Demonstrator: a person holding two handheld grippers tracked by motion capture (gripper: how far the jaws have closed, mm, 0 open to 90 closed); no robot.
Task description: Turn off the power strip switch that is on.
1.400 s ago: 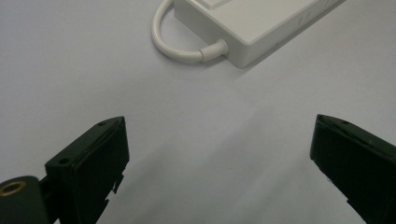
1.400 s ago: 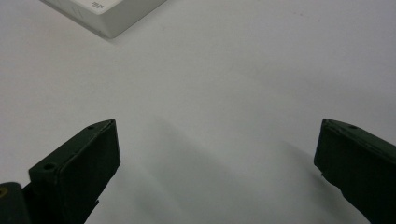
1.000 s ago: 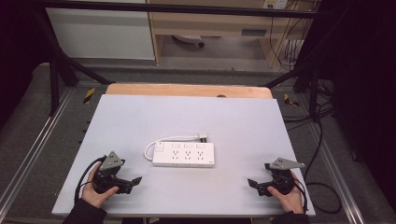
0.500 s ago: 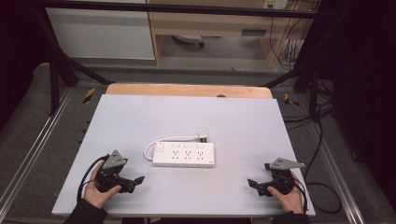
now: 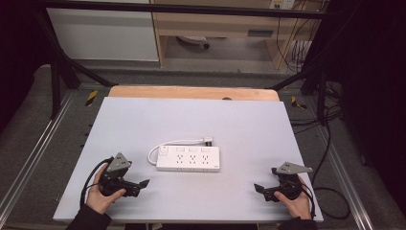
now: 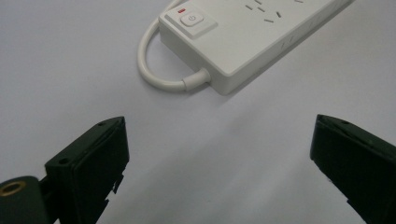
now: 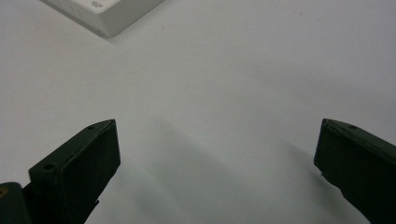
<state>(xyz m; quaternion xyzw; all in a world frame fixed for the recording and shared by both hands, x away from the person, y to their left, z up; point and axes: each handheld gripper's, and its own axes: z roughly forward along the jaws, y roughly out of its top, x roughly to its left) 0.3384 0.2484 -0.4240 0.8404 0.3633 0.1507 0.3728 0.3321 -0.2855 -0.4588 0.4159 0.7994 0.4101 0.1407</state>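
While both hands sit at the near edge of the table [image 5: 143, 120], I read this as the approach step, nothing gripped yet. Power strip [image 5: 188, 158] lies flat mid-table, between the two grippers and a bit farther out, its short white cord [image 5: 178, 143] looping round the left end to a plug [image 5: 208, 141] behind it. Left gripper [image 5: 143, 183] is near the strip's switch end, jaws spread wide and empty; in the left gripper view the power button [image 6: 191, 19] and the cord's exit point sit just ahead. Right gripper [image 5: 257, 188] is well apart from the strip, jaws also wide and empty, one corner of the strip at the top of its view. Next I'd judge the left goes forward to the switch end or cord; the right has more ground to cover. Low flat body, so I'd come in level.
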